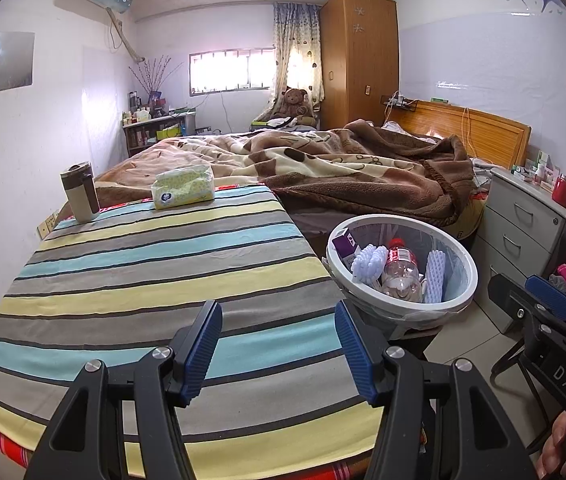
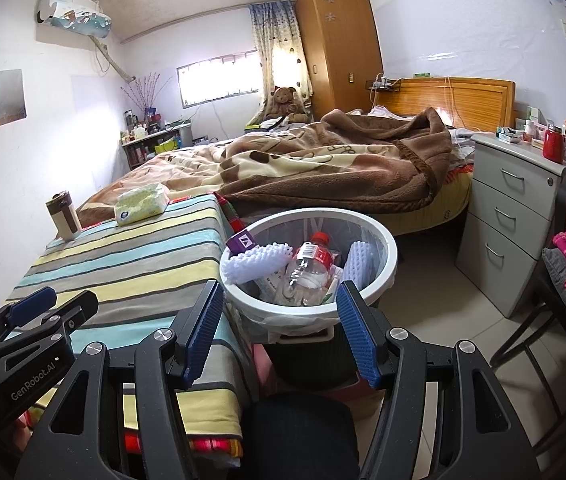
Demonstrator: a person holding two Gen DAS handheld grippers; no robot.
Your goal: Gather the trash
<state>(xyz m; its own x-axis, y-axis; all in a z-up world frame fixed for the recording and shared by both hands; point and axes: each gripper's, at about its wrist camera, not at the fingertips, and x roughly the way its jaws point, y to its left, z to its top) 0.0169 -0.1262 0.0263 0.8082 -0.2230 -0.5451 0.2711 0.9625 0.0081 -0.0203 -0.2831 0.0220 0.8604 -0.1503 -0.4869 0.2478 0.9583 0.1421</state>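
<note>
Both grippers empty, trash in the bin.
Your left gripper point(image 1: 279, 344) and right gripper point(image 2: 281, 328) stand apart, holding nothing. Bottle point(image 2: 309, 266), box point(image 2: 243, 243) and foam pieces lie in the bin point(image 2: 387, 256); only cup point(image 1: 79, 192) and tissues point(image 1: 183, 186) stay on the table point(image 1: 143, 272), so little seems left.

One round white plastic waste bin point(image 2: 387, 248) stood at centre frame, holding one clear plastic bottle with a red cap point(image 2: 310, 265), one purple cardboard box point(image 2: 243, 243) and two white foam net sleeves point(image 2: 261, 261). On the striped tablecloth at left sat one brown-and-cream insulated cup point(image 1: 80, 193) and one soft yellow-green tissue pack point(image 1: 184, 186). One brown teddy bear point(image 1: 294, 102) sat in the upper middle.
</note>
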